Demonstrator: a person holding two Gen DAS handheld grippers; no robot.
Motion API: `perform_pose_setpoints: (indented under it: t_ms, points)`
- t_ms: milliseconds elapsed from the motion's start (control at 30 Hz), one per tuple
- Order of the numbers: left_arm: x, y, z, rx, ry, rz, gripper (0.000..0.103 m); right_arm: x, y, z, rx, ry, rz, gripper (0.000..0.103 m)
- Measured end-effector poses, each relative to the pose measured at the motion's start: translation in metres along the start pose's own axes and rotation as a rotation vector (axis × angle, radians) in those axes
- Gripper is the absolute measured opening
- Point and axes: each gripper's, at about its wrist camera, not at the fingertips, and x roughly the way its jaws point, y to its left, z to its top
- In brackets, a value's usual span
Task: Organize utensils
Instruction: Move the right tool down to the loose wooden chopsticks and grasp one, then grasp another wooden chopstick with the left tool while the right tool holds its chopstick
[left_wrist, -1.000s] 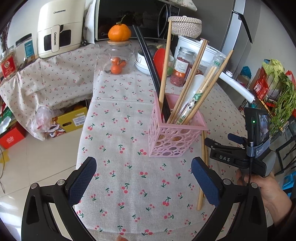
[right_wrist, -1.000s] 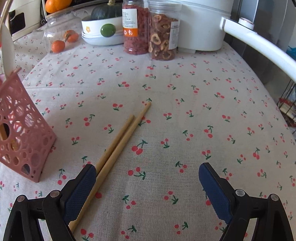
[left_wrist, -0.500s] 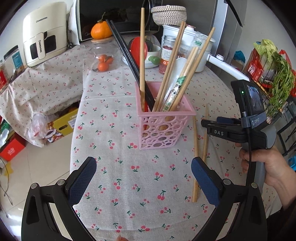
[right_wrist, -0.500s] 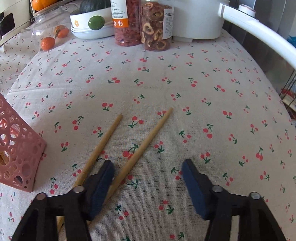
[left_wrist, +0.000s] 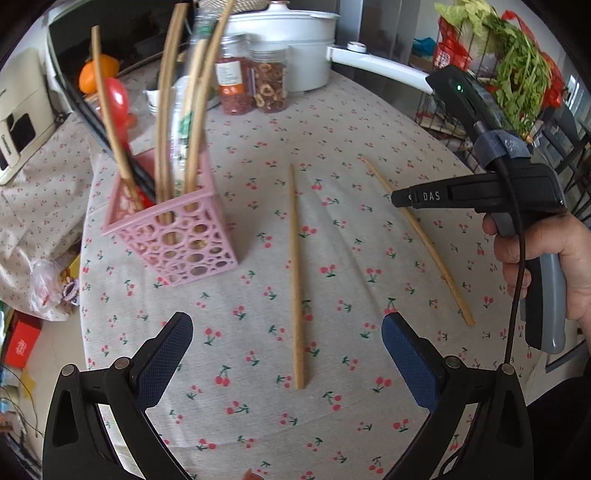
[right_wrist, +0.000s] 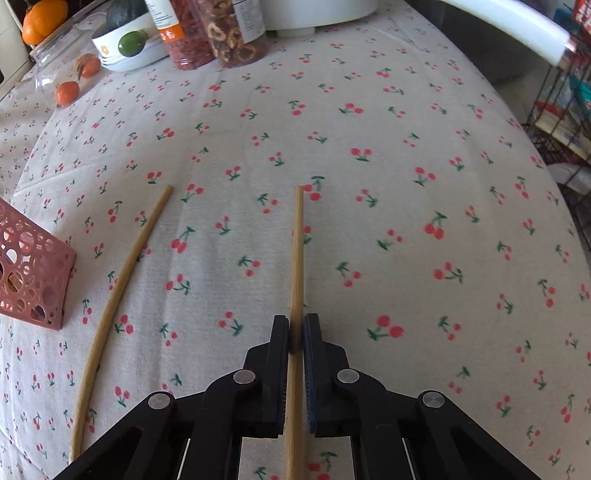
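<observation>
Two loose wooden chopsticks lie on the cherry-print tablecloth. My right gripper (right_wrist: 295, 332) is shut on the right-hand chopstick (right_wrist: 297, 254), which runs straight out from between its pads. The other chopstick (right_wrist: 122, 277) lies to its left, apart from it. In the left wrist view that second chopstick (left_wrist: 295, 277) lies on the cloth in line with the gap of my left gripper (left_wrist: 286, 332), which is open and holds nothing. The gripped chopstick (left_wrist: 421, 236) shows to the right, under the hand-held right unit. A pink perforated basket (left_wrist: 177, 236) with several upright chopsticks stands at the left.
Two jars (left_wrist: 255, 88) and a white pot (left_wrist: 288, 40) stand at the table's far side, beside a bowl (right_wrist: 125, 44) and a glass jar of oranges (right_wrist: 70, 85). A wire rack of greens (left_wrist: 517, 74) is off the right edge. The table's left edge drops to the floor.
My right gripper has shut on one chopstick, and the two sticks now lie spread apart. My left gripper has swung right, from facing the pink basket to over the other chopstick.
</observation>
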Motion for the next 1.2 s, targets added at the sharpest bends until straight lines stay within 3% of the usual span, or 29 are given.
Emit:
perform_pose_setpoints:
  t_ms: [100, 200, 267, 333, 500, 667, 833, 933, 1033, 1200]
  points:
    - [0.012, -0.024, 0.015, 0.041, 0.012, 0.003, 0.098, -0.015, -0.022, -0.005, 0.047, -0.006, 0.028, 0.005]
    - [0.03, -0.038, 0.036, 0.064, 0.035, 0.016, 0.077, -0.027, -0.041, -0.009, 0.085, -0.021, 0.046, 0.005]
    - [0.047, -0.042, 0.055, 0.053, 0.052, 0.023, 0.052, -0.033, -0.053, -0.012, 0.114, -0.026, 0.063, 0.005]
    - [0.063, -0.038, 0.072, 0.019, 0.076, 0.041, 0.041, -0.037, -0.062, -0.015, 0.133, -0.027, 0.077, 0.005]
    - [0.092, -0.028, 0.102, -0.027, 0.104, 0.112, 0.036, -0.042, -0.071, -0.014, 0.162, -0.035, 0.13, 0.005]
    - [0.11, -0.023, 0.113, -0.055, 0.139, 0.149, 0.025, -0.043, -0.074, -0.01, 0.168, -0.04, 0.167, 0.005]
    - [0.12, -0.019, 0.117, -0.07, 0.154, 0.192, 0.023, -0.044, -0.075, -0.01, 0.169, -0.041, 0.181, 0.005]
    - [0.12, -0.015, 0.119, -0.095, 0.158, 0.173, 0.021, -0.045, -0.076, -0.012, 0.169, -0.045, 0.181, 0.005]
    - [0.12, -0.005, 0.117, -0.165, 0.164, 0.117, 0.012, -0.047, -0.076, -0.012, 0.169, -0.046, 0.173, 0.005]
    - [0.113, -0.009, 0.104, -0.135, 0.144, 0.104, 0.006, -0.055, -0.07, -0.014, 0.151, -0.063, 0.158, 0.005]
